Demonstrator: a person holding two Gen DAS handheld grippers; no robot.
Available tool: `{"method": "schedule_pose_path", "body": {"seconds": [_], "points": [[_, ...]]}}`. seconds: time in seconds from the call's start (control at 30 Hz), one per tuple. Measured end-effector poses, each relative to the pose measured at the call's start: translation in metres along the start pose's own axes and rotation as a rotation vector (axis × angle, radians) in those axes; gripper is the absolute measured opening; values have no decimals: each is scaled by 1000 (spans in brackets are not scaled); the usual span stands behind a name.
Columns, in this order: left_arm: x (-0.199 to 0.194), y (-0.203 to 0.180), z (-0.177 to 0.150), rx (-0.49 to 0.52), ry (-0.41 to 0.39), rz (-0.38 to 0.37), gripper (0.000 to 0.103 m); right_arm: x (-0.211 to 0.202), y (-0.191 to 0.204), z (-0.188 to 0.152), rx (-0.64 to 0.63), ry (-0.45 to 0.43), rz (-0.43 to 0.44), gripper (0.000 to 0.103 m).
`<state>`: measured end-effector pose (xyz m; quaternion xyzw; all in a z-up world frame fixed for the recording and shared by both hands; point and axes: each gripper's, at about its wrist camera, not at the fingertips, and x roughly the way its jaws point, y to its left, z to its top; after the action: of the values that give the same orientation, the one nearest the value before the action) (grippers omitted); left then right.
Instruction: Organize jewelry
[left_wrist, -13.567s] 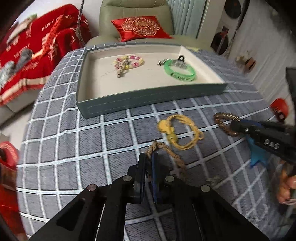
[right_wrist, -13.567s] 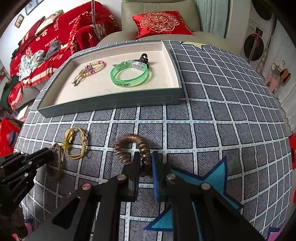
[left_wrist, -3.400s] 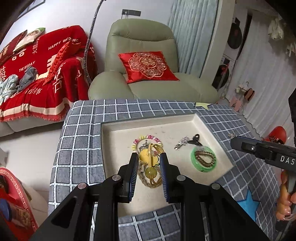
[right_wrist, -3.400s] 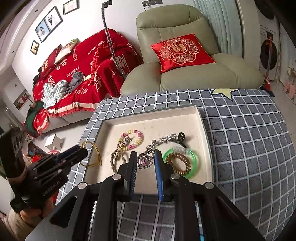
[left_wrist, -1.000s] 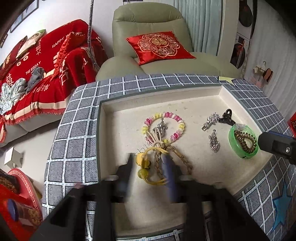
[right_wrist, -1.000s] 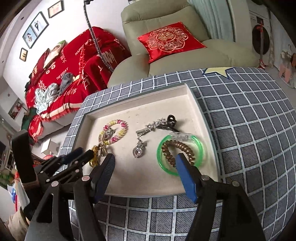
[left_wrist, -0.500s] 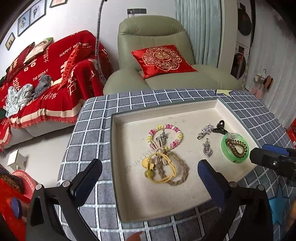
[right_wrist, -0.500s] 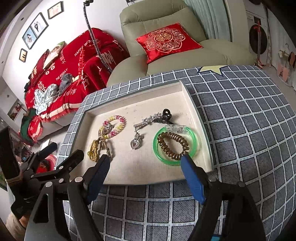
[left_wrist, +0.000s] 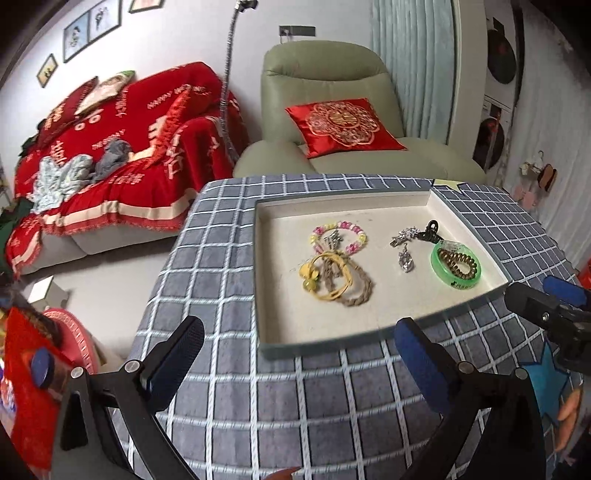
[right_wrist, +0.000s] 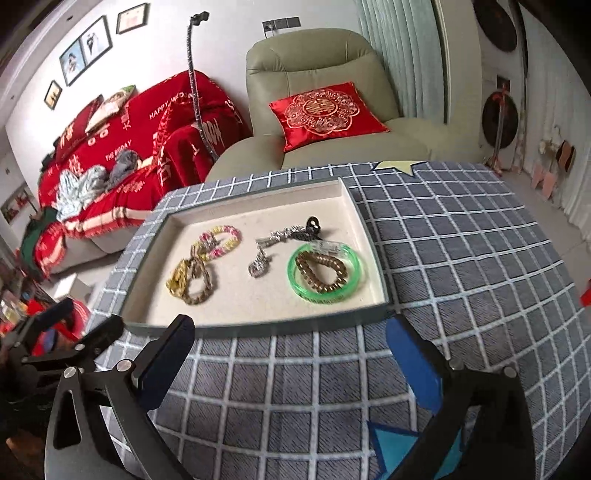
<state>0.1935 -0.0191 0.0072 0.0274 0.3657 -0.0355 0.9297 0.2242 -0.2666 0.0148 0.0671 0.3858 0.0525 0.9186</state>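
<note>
On the grey checked cloth stands the shallow tray (left_wrist: 332, 345), also in the right wrist view (right_wrist: 258, 328). Inside lie a pink-and-yellow bead bracelet (left_wrist: 343, 224), a yellow cord bracelet (left_wrist: 314, 275) over a braided brown one (left_wrist: 364, 286), a silver heart pendant (left_wrist: 405, 260), a black clip (left_wrist: 430, 227) and a green bangle (left_wrist: 436, 264) ringing a brown spiral hair tie (left_wrist: 458, 258). My left gripper (left_wrist: 297, 328) stands open and empty before the tray's near left corner. My right gripper (right_wrist: 288, 326) hovers at the near rim, its jaws opening with nothing between them.
A green armchair (right_wrist: 332, 110) with a red cushion stands behind the round table. A red-covered sofa (left_wrist: 110, 155) sits at the back left, with a flexible pole (left_wrist: 227, 92) beside it. The cloth drops off at the table's left edge (left_wrist: 159, 280). Red clutter (left_wrist: 29, 369) lies low left.
Both grippers have drawn back from the tray toward the near table edge and spread their jaws wide. The yellow cord bracelet and the heart pendant, held earlier, now lie in the tray.
</note>
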Motion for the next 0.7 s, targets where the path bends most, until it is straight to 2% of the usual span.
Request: {"method": "schedule_pose_path", "body": {"seconds": [0.23, 0.47, 0.7], "points": [[-17, 5, -23, -72, -15, 38, 103, -13, 9, -25, -86, -13, -52, 103], [-23, -1, -42, -60, -20, 83, 103, -24, 15, -37, -132, -49, -98, 103], [-25, -2, -51, -69, -6, 88, 103, -30, 15, -41, -142, -63, -124, 103]]}}
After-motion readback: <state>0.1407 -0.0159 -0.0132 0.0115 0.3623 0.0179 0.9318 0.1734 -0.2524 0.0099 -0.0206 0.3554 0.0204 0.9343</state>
